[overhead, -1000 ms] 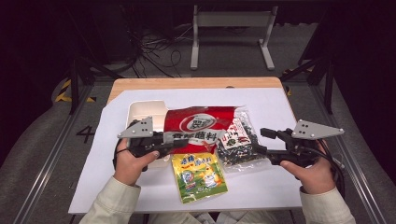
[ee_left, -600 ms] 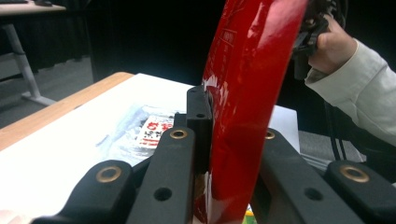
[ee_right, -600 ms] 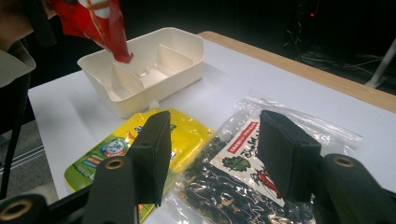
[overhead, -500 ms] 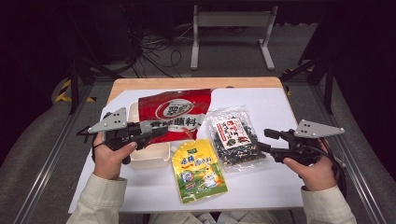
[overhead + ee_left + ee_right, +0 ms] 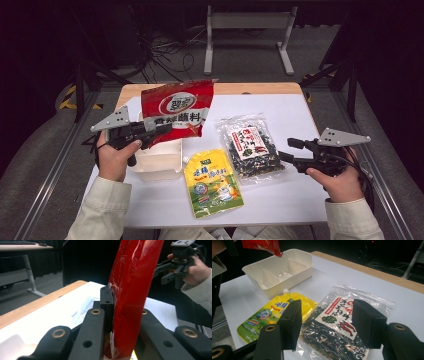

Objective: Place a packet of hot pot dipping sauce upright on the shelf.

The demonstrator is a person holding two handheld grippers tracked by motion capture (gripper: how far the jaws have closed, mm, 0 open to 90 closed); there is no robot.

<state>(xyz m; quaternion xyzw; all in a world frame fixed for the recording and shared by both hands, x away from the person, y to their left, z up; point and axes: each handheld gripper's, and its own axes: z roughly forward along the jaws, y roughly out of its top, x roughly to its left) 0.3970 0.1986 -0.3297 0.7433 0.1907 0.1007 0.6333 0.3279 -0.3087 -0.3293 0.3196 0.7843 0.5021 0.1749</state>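
A red snack bag [image 5: 177, 107] hangs upright above the white divided tray [image 5: 155, 164], with my left gripper [image 5: 164, 129] shut on its lower edge. In the left gripper view the bag [image 5: 132, 290] is pinched between the black jaws [image 5: 125, 307]. My right gripper [image 5: 287, 149] hovers low at the right, open, beside the clear bag of dark dried food [image 5: 250, 147]. Its jaws have just opened slightly with nothing gripped. The right gripper view looks past its jaws [image 5: 325, 320] at that bag [image 5: 337, 312], with a corner of the red bag [image 5: 264, 245] over the tray [image 5: 287, 282].
A yellow-green spouted pouch [image 5: 212, 182] lies flat in front of the tray, also in the right gripper view as the pouch [image 5: 272, 312]. The white table cover [image 5: 280, 105] is bare at the back right. A metal stand [image 5: 247, 30] is beyond the table.
My left gripper carried the red bag left and slightly up, from over the other packets to above the white tray, uncovering the clear bag. The right hand stayed put.
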